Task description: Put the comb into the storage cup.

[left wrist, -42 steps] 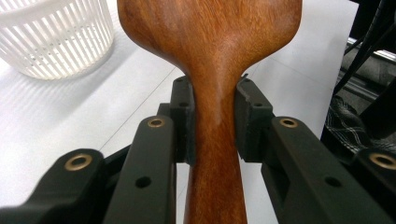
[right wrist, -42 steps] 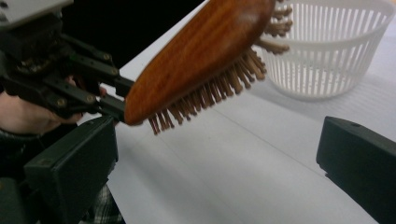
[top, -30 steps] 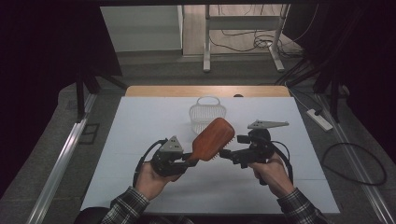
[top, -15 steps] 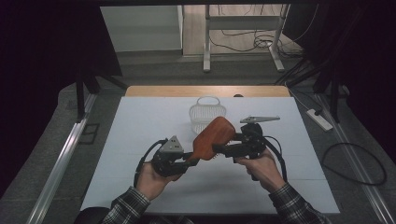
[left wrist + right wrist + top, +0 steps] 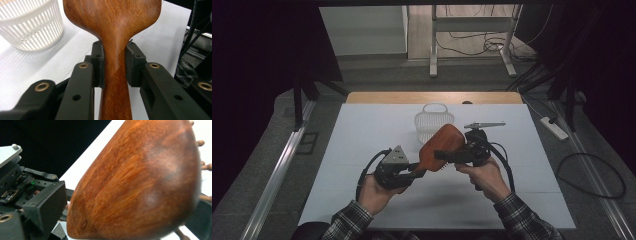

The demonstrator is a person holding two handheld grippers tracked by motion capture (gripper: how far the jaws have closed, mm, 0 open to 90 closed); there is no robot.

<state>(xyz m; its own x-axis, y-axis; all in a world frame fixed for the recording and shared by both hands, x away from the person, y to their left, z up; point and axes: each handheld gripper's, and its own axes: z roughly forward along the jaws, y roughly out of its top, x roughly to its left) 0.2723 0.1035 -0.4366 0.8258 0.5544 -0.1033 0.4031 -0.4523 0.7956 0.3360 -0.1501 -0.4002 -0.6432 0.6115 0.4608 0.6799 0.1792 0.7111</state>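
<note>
**Wooden brush held between two grippers above the table**

Wooden brush [image 5: 441, 148] raised over the white table [image 5: 362, 150], near centre, basket [image 5: 434, 121] just behind at 12 o'clock. Long axis slanted in the high view: handle down toward 8 o'clock, broad head up toward 2 o'clock.

Left gripper [image 5: 414, 170] clamped on the narrow handle; pads [image 5: 98, 63] pressed against both sides, seen close in the left gripper view, hidden from the high view.

Right gripper [image 5: 447, 156] at the head, jaws wide and just closing around it; contact with the pads not determinable. Wooden pins [image 5: 203, 167] along the head's far edge, seen from the right gripper view.
</note>
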